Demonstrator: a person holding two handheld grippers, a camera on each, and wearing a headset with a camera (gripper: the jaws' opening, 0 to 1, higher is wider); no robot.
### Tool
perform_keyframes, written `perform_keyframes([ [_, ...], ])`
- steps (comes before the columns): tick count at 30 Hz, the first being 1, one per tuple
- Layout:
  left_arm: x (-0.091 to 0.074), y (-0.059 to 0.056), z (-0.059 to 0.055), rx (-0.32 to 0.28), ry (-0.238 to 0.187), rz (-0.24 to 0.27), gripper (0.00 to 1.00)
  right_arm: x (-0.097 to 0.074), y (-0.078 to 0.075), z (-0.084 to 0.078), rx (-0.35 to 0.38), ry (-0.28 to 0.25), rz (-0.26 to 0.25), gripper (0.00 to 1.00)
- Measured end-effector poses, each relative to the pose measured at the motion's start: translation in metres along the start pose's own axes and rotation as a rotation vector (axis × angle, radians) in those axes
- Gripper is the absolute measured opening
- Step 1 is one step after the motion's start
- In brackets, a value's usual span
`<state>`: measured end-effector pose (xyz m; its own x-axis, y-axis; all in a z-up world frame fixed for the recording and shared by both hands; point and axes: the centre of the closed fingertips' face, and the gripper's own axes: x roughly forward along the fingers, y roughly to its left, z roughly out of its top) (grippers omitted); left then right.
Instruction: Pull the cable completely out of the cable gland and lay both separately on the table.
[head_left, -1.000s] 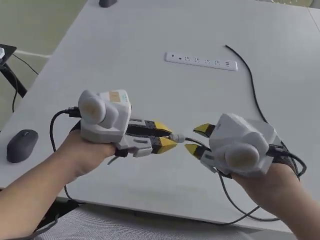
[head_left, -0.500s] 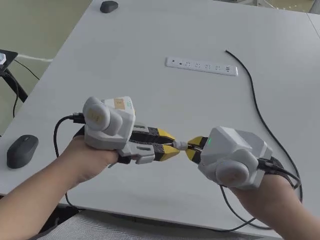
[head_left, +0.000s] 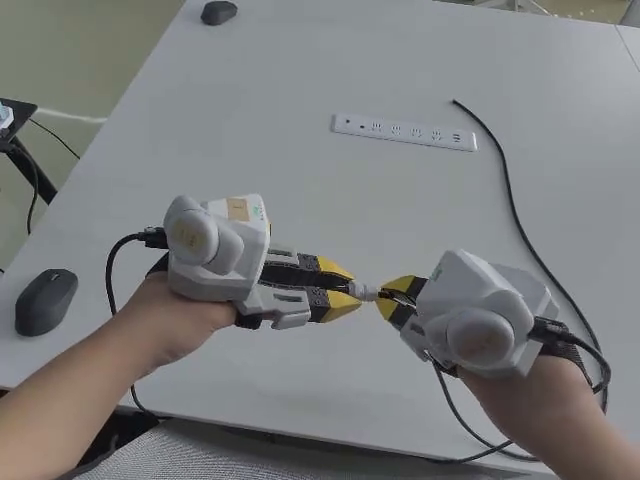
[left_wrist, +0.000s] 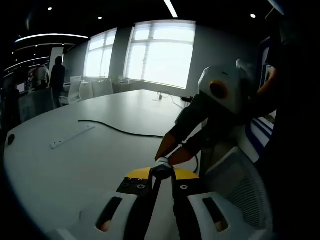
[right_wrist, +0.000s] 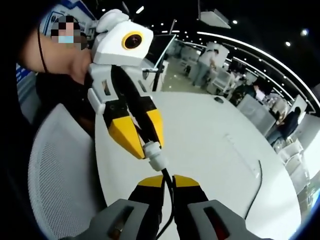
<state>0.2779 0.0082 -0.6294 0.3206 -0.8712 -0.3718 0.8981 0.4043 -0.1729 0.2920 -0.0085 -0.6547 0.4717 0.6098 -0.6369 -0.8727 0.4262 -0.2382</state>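
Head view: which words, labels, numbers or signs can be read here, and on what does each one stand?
No text is legible.
The sticker on the left gripper: too blurred to read.
The marks on the power strip: too small to read.

free: bare table (head_left: 250, 120) ahead | obstacles: power strip (head_left: 403, 132), black cable (head_left: 512, 195) right, mouse (head_left: 45, 300) left

The cable gland (head_left: 362, 292) is a small whitish plastic fitting, held up in the air over the near part of the white table (head_left: 300, 160). It lies roughly level, one end pinched between the yellow tips of the left gripper (head_left: 345, 288). A thin black cable (right_wrist: 167, 175) runs straight out of its free end, not yet pulled out. Just beyond the gland, the cable is clamped between the closed jaws of the right gripper (head_left: 392, 298).
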Motion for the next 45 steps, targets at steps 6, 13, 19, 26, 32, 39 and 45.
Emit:
perform_keyframes([
  [6, -0.003, -0.001, 0.002, 0.008, -0.008, 0.006, 0.15, -0.001, -0.008, -0.016, 0.129, 0.012, -0.019, 0.01],
  [13, -0.003, -0.004, 0.006, 0.013, -0.015, 0.008, 0.15, -0.003, -0.018, -0.033, 0.271, 0.012, -0.042, 0.01],
  [19, -0.003, -0.005, 0.008, 0.012, -0.019, 0.011, 0.15, -0.003, -0.027, -0.053, 0.450, 0.011, -0.072, 0.01],
  [26, -0.004, -0.004, 0.007, 0.012, -0.018, 0.013, 0.15, -0.003, -0.032, -0.078, 0.655, 0.007, -0.081, 0.01],
  [32, -0.004, -0.004, 0.007, 0.012, -0.019, 0.015, 0.15, 0.000, -0.034, -0.101, 0.840, 0.008, -0.078, 0.02],
  [39, -0.003, -0.006, 0.006, 0.014, -0.018, 0.015, 0.15, 0.003, -0.034, -0.121, 0.963, 0.021, -0.090, 0.02],
  [45, -0.003, -0.006, 0.006, 0.013, -0.020, 0.015, 0.15, 0.001, -0.034, -0.125, 1.030, 0.020, -0.113, 0.02],
])
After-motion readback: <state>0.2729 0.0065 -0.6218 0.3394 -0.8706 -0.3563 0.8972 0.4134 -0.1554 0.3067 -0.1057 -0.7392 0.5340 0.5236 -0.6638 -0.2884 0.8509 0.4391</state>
